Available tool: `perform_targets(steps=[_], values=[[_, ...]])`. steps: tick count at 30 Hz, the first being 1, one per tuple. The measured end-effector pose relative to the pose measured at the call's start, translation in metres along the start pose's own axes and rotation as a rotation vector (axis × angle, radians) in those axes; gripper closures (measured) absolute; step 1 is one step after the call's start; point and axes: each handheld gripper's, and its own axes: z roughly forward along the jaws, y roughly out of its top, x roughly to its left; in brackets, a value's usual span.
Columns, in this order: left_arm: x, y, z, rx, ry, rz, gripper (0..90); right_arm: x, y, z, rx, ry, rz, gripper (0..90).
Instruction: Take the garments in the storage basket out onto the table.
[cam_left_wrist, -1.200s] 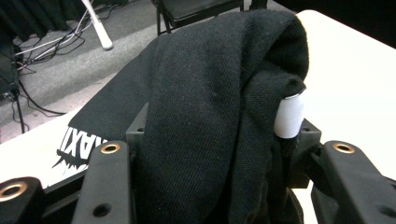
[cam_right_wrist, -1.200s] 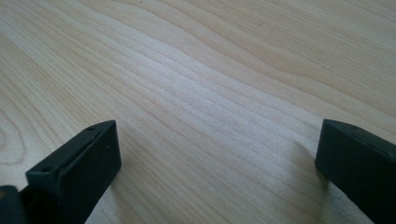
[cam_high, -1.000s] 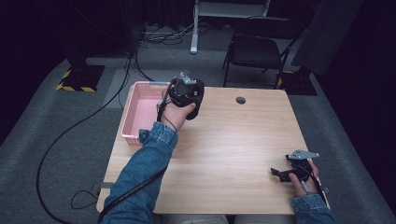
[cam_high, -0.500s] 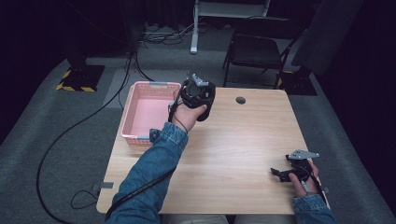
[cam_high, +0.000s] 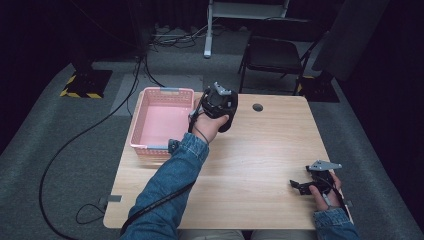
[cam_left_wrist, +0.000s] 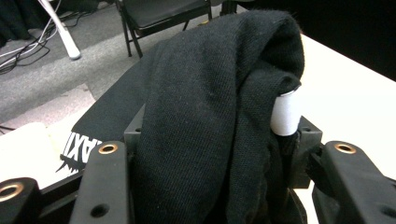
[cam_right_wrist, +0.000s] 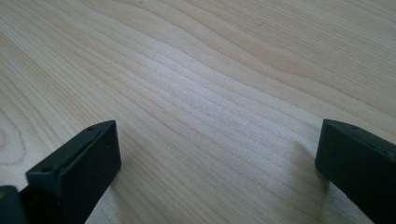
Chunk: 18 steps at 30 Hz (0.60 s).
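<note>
The basket (cam_high: 162, 122) sits at the table's (cam_high: 260, 165) left edge, the chair (cam_high: 277, 55) probably behind.

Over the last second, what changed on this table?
The left claw, shut on the black cloth, moved rightward from the pink basket's edge to over the table. The right claw stayed open near the table's corner; the basket stayed put.
</note>
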Motion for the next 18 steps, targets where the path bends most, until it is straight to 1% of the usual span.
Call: perform_targets(steps=[7,9,12,18], values=[[-0.007,-0.002,0.010,0.007,0.000,0.009,43.2,0.000,0.000,0.000,0.000,0.000,0.001,0.1],[-0.011,-0.004,0.014,0.016,0.000,0.018,43.2,0.000,0.000,0.000,0.000,0.000,0.000,0.1],[-0.016,-0.006,0.019,0.023,0.019,0.043,43.2,0.000,0.000,0.000,0.000,0.000,0.001,0.1],[-0.021,-0.009,0.026,0.030,0.004,0.041,43.2,0.000,0.000,0.000,0.000,0.000,0.001,0.1]])
